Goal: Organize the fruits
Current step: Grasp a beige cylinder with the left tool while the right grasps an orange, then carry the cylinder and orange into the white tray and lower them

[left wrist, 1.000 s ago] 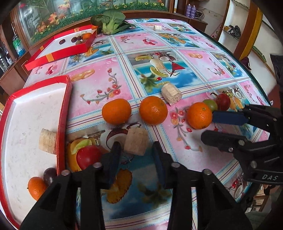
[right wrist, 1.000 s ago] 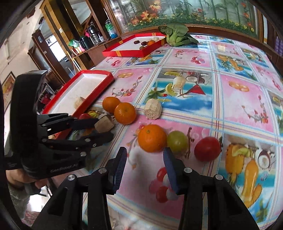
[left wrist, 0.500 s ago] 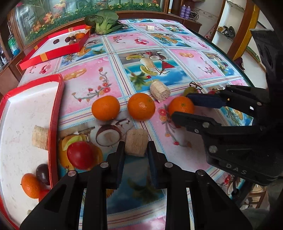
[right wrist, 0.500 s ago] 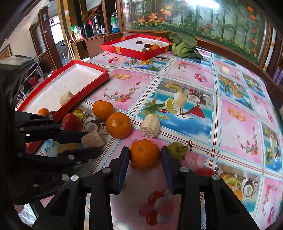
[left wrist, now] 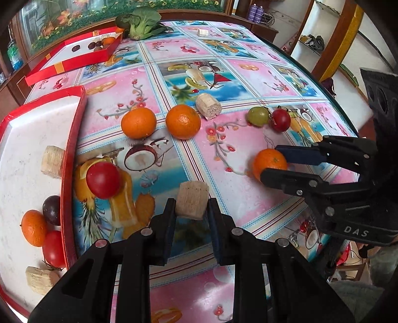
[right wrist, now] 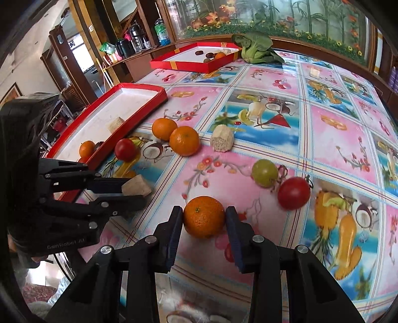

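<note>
My left gripper (left wrist: 191, 211) is shut on a beige cut fruit chunk (left wrist: 192, 203), also seen in the right wrist view (right wrist: 135, 188), just right of the near red tray (left wrist: 72, 159). My right gripper (right wrist: 204, 218) is shut on an orange (right wrist: 204, 216), which also shows in the left wrist view (left wrist: 269, 162). Two more oranges (left wrist: 138, 122) (left wrist: 182, 121), another beige chunk (left wrist: 208, 106), a green fruit (left wrist: 258, 116) and red fruits (left wrist: 280, 119) (left wrist: 103, 179) lie on the tablecloth.
The near red tray holds beige chunks (left wrist: 52, 161), an orange (left wrist: 33, 227), a dark plum (left wrist: 51, 210) and a red fruit (left wrist: 53, 248). A second red tray (left wrist: 74, 57) with fruit and a green vegetable (left wrist: 139, 22) sit at the table's far side.
Both grippers closed: the left on the beige chunk, the right on the orange. The orange has moved away from the green fruit toward the near edge.
</note>
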Motion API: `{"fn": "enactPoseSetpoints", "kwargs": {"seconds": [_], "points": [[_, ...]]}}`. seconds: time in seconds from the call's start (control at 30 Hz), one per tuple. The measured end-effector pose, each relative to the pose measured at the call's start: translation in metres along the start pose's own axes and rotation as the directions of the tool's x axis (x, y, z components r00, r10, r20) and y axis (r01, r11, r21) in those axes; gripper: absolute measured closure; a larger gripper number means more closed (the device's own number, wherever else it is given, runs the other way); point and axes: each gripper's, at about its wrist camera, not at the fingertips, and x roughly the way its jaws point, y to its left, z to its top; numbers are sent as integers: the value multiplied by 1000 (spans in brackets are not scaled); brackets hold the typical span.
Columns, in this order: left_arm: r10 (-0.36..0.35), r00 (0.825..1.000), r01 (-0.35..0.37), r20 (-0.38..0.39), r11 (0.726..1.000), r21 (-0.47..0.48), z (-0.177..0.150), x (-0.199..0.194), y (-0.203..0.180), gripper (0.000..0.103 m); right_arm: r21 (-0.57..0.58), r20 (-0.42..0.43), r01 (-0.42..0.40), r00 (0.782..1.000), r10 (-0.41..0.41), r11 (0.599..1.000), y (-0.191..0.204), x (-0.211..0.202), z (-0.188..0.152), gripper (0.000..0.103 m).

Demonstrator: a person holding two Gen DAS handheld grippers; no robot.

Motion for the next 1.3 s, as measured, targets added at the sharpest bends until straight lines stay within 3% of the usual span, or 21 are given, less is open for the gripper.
{"fn": "enactPoseSetpoints", "kwargs": {"seconds": [0.37, 0.73, 1.07, 1.3], "points": [[23, 1000, -23, 9, 1000, -3, 4, 4, -4, 80, -19, 11, 17, 1000, -17, 1000, 4, 0, -3, 65], [9, 995, -7, 95, 1000, -25, -3, -22, 0, 82, -20, 36, 9, 999, -9, 1000, 4, -8, -4, 67], [31, 991, -18, 130, 995, -101, -21, -59, 39, 81, -24, 59, -28, 998, 29, 999, 13, -18, 4, 67], [90, 984, -61, 154, 981, -185, -37, -85, 80, 81, -44, 60, -68, 996, 70, 997, 28, -16, 12, 67]]}}
